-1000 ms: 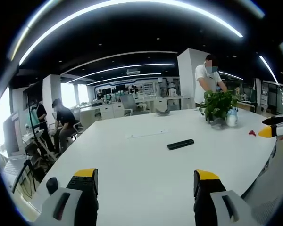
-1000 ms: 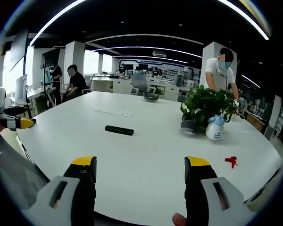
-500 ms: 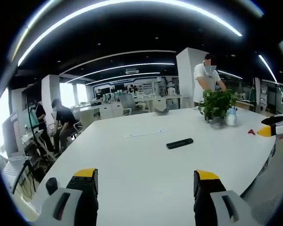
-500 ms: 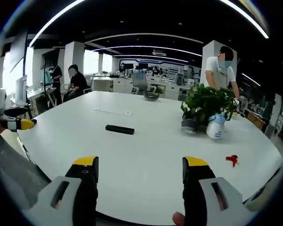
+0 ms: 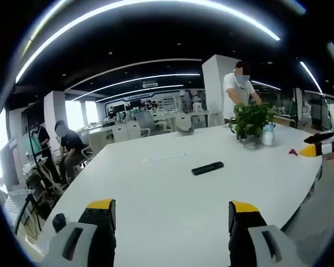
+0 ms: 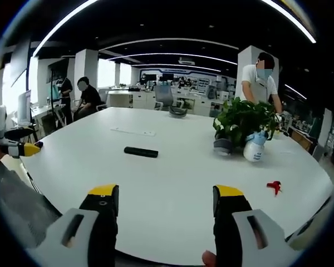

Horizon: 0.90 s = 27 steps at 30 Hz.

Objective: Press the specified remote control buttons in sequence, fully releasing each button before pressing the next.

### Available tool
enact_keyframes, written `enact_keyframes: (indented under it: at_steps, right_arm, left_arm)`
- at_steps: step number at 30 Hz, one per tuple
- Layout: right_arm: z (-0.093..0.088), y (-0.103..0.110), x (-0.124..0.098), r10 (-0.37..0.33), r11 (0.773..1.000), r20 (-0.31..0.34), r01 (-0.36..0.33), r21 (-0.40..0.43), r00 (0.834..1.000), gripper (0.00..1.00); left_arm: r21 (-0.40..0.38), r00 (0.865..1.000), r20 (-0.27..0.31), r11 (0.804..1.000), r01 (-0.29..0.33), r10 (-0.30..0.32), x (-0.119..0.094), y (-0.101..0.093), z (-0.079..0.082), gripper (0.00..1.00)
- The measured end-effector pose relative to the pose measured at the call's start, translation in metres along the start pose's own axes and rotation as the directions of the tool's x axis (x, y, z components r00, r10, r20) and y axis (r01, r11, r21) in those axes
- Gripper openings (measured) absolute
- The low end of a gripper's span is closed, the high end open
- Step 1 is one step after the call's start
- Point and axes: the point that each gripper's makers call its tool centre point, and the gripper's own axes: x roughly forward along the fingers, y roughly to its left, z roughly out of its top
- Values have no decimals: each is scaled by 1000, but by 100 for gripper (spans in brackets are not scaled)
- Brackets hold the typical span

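- One black remote control (image 5: 207, 168) (image 6: 141, 152) is seen lying flat near the middle of the white table (image 5: 167, 194) (image 6: 172, 183), well apart from both grippers.
- Two grippers are counted: the left gripper (image 5: 171, 214) and the right gripper (image 6: 165, 197), each held over the near table edge with jaws spread apart and nothing between them.
- One potted plant (image 6: 244, 121), one white spray bottle (image 6: 253, 149) just beside it and one small red object (image 6: 274, 187) are set on the table.
- One long pale strip (image 6: 134, 132) lies beyond the remote.
- An open office with desks, white pillars and curved ceiling lights is shown; one person (image 6: 260, 82) stands behind the plant, and two more are seen at the far left.
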Motion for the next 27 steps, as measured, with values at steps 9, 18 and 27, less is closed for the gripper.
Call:
enact_keyframes:
  at_steps: [9, 18, 27]
  right_arm:
    - [2, -2, -1, -6, 1000, 6, 6, -2, 1000, 71]
    - [2, -6, -1, -7, 1000, 12, 7, 15, 1000, 70]
    - [1, -8, -1, -7, 1000, 11, 7, 28, 1000, 70]
  left_arm:
    - [-15, 1000, -15, 1000, 25, -26, 3, -3, -2, 87]
    - [-46, 995, -37, 994, 96, -98, 6, -15, 2, 81]
    - [-20, 976, -71, 978, 207, -208, 18, -22, 23, 76]
